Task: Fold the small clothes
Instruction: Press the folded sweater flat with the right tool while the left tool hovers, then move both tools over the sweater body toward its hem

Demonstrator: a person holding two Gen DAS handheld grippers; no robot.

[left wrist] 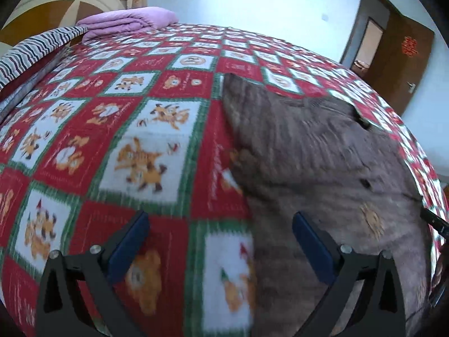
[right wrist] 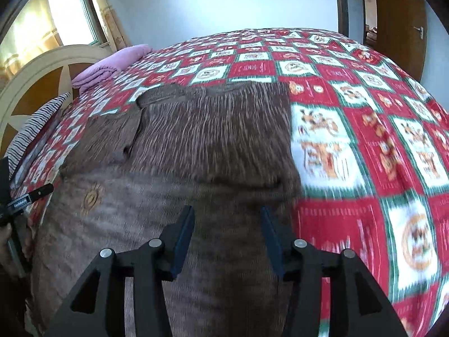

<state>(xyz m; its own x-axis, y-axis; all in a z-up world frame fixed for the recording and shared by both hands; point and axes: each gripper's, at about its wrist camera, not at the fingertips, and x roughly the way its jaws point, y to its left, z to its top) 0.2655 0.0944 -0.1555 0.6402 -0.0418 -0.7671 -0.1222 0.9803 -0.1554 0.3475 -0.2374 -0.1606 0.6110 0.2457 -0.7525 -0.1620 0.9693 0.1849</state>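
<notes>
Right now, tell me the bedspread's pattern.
Bedspread: red and white checks with green borders and orange cartoon figures; clearest in the left wrist view.

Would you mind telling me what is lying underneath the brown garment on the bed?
The brown garment lies spread on the red-and-white checked bedspread, which shows all round it. The part of the bedspread beneath it is covered, so anything there cannot be seen.

Folded purple blanket (left wrist: 127,21), striped pillow (left wrist: 33,47)
</notes>
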